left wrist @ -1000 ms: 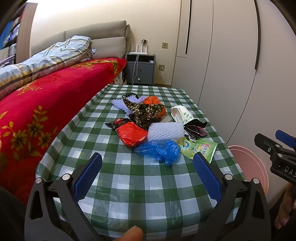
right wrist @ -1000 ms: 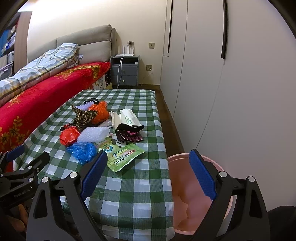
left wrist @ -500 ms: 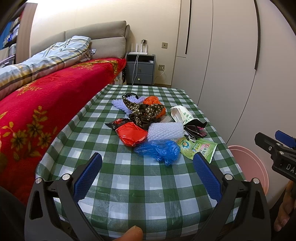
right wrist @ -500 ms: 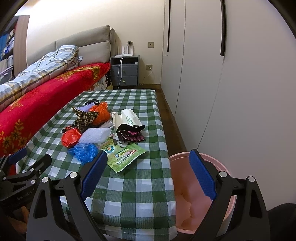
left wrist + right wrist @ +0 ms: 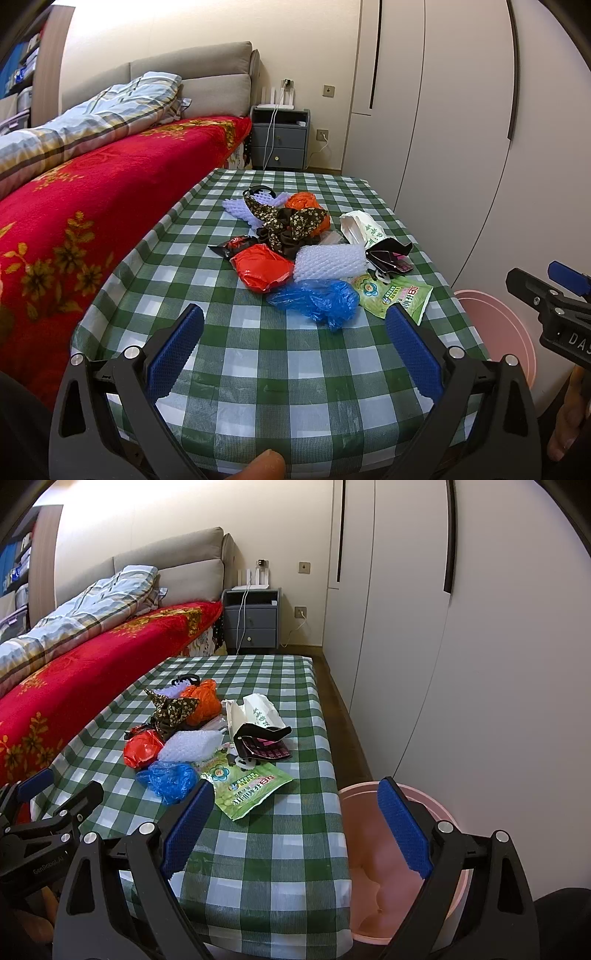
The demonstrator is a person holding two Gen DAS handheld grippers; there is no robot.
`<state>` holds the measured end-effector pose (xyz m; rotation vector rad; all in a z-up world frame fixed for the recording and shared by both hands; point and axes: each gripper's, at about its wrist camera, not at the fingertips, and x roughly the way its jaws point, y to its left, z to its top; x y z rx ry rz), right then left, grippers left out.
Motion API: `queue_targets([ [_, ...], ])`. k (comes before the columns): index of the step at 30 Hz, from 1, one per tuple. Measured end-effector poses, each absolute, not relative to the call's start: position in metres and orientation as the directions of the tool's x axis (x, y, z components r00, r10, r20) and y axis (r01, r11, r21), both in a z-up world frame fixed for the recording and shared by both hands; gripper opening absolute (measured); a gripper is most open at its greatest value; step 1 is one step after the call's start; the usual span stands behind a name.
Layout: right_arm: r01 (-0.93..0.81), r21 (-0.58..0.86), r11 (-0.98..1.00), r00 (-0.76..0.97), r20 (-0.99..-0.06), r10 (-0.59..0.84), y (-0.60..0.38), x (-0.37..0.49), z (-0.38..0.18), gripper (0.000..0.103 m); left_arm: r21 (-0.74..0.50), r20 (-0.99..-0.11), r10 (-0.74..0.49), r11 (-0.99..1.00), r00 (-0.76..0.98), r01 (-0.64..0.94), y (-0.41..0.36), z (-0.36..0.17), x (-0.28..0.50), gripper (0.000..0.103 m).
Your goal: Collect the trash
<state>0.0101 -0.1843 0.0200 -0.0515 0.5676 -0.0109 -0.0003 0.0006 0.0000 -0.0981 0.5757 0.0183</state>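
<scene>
A heap of trash lies mid-table on the green checked cloth [image 5: 288, 369]: a blue plastic bag [image 5: 317, 299], a red bag [image 5: 260, 269], white bubble wrap [image 5: 330, 260], a green packet [image 5: 397, 293], a black-and-pink wrapper [image 5: 389, 256], a white paper bag [image 5: 360, 229], an orange bag [image 5: 306, 203] and a dark flowered cloth [image 5: 291, 225]. My left gripper [image 5: 293, 350] hangs open over the table's near end, short of the heap. My right gripper [image 5: 295, 827] is open too, above the near right corner, between the green packet [image 5: 245, 788] and the pink bucket [image 5: 388, 867].
The pink bucket stands on the floor at the table's right side, below its edge. A bed with a red blanket [image 5: 74, 221] runs along the left. White wardrobe doors [image 5: 443, 646] close the right. A grey nightstand [image 5: 279, 138] sits at the back.
The right gripper has drifted slightly forward and up, so the table and bucket sit a little lower in its view. The left gripper has hardly moved. Both stay open.
</scene>
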Motion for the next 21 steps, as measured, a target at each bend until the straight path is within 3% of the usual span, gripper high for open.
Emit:
queue_targets([
  [16,-0.015,-0.033,0.999,0.836,-0.548,-0.005,-0.1838,0.0092,0.0193,0.088,-0.088,-0.544,-0.010,0.995,0.839,-0.045,0.0007,0.0001,-0.0004,0.095],
  [21,-0.033,-0.009,0.999,0.828,-0.561,0.022,-0.1831,0.0095,0.0161,0.077,-0.088,-0.545,-0.009,0.995,0.838,-0.047,0.0004,-0.0001,0.0000,0.095],
])
